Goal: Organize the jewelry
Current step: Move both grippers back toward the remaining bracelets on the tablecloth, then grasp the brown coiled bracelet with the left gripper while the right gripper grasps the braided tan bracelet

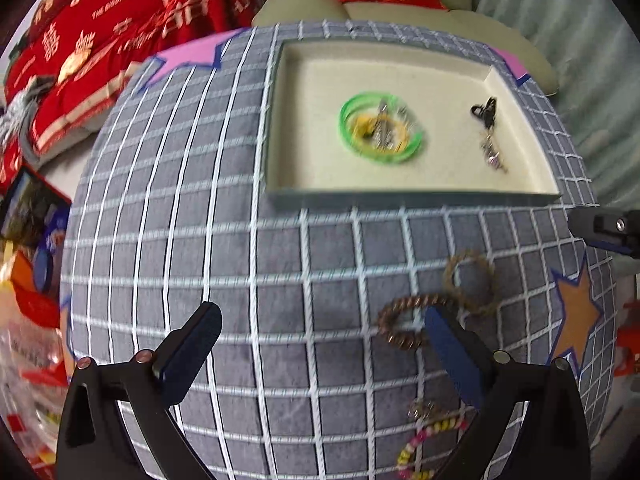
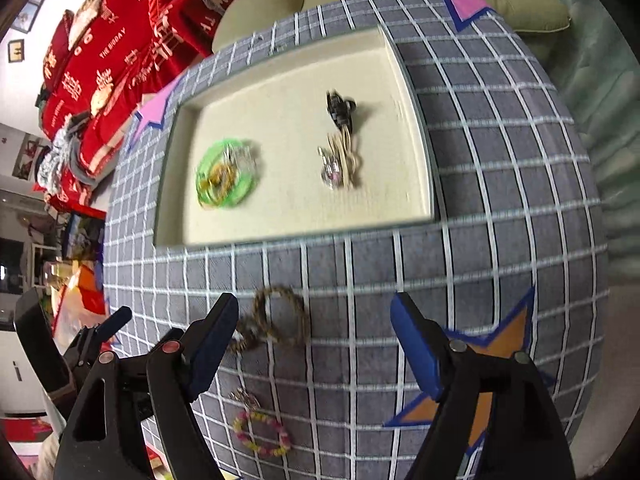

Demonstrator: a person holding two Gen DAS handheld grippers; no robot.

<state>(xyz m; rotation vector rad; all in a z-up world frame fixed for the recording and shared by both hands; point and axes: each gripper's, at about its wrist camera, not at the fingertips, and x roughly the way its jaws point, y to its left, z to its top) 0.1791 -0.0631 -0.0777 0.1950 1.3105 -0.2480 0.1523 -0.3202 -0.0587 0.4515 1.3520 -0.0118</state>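
Observation:
A cream tray (image 1: 400,196) (image 2: 416,120) lies on a grey checked cloth. In it are green and yellow bangles (image 1: 380,126) (image 2: 228,174) and a black clip with silver and cream pieces (image 1: 486,114) (image 2: 340,110). On the cloth lie a brown beaded bracelet (image 1: 400,330), an olive braided ring (image 1: 470,280) (image 2: 280,316) and a pink-yellow bead bracelet (image 1: 432,436) (image 2: 262,432). My left gripper (image 1: 320,344) is open and empty, its right finger over the brown bracelet. My right gripper (image 2: 316,328) is open and empty, just right of the olive ring.
The checked cloth (image 1: 280,280) (image 2: 500,200) has orange (image 1: 578,316) (image 2: 492,344) and pink star patches. Red cushions (image 1: 100,40) (image 2: 120,52) lie behind at left. Boxes and clutter (image 1: 32,240) sit off the left edge.

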